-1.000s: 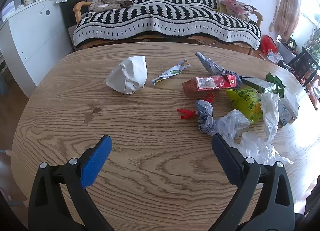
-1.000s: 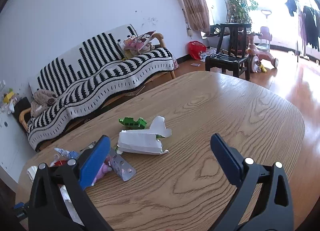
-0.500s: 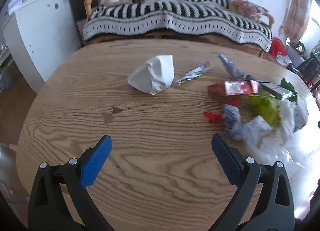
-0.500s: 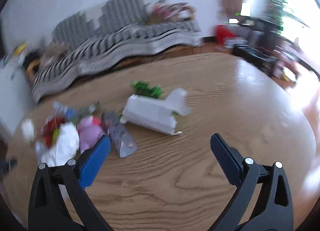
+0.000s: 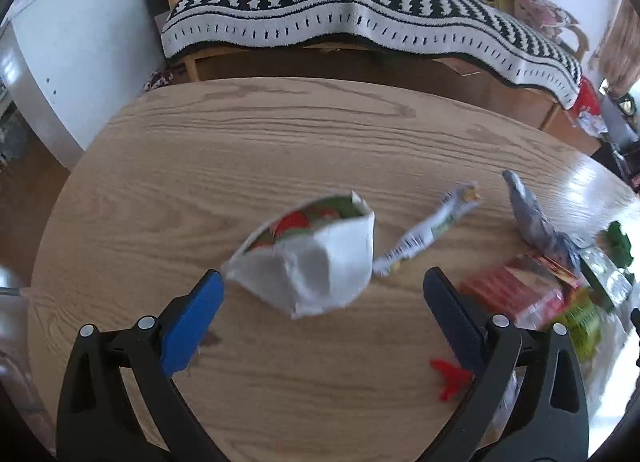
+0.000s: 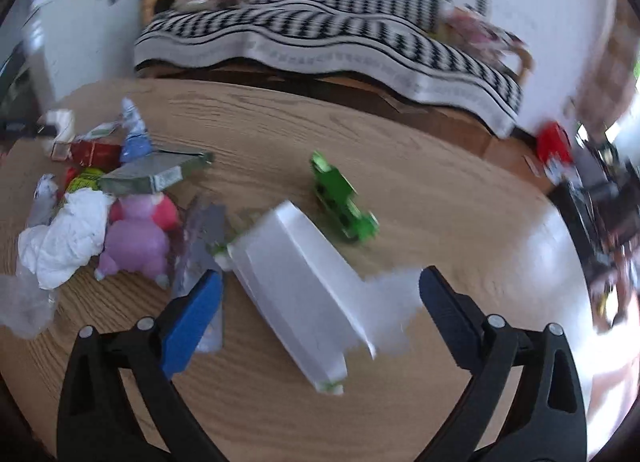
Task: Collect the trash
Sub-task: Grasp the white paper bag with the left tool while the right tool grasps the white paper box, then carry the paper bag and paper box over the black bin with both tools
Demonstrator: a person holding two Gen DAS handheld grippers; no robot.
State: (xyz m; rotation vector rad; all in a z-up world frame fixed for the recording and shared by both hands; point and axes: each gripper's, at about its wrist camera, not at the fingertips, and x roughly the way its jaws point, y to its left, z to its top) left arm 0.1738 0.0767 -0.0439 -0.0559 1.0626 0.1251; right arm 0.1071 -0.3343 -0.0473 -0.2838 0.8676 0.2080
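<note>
My left gripper (image 5: 322, 314) is open just above a crumpled white snack bag (image 5: 308, 258) with a red and green inside, lying on the wooden table (image 5: 240, 150). A thin wrapper (image 5: 426, 232), a grey foil wrapper (image 5: 536, 218) and a red packet (image 5: 512, 290) lie to its right. My right gripper (image 6: 320, 318) is open over a flattened white carton (image 6: 304, 290). A green toy (image 6: 342, 202), a pink plush toy (image 6: 138, 234), crumpled white paper (image 6: 64, 238) and a silver-green box (image 6: 156, 172) lie around it.
A striped sofa (image 5: 360, 10) stands behind the table. A white cabinet (image 5: 68, 42) is at the left. A red scrap (image 5: 450, 376) lies near my left gripper's right finger. A black chair (image 6: 600, 190) is at the far right.
Both grippers have moved forward and down toward the table. The white bag now lies between the left fingers, and the white carton between the right fingers. Both stay open.
</note>
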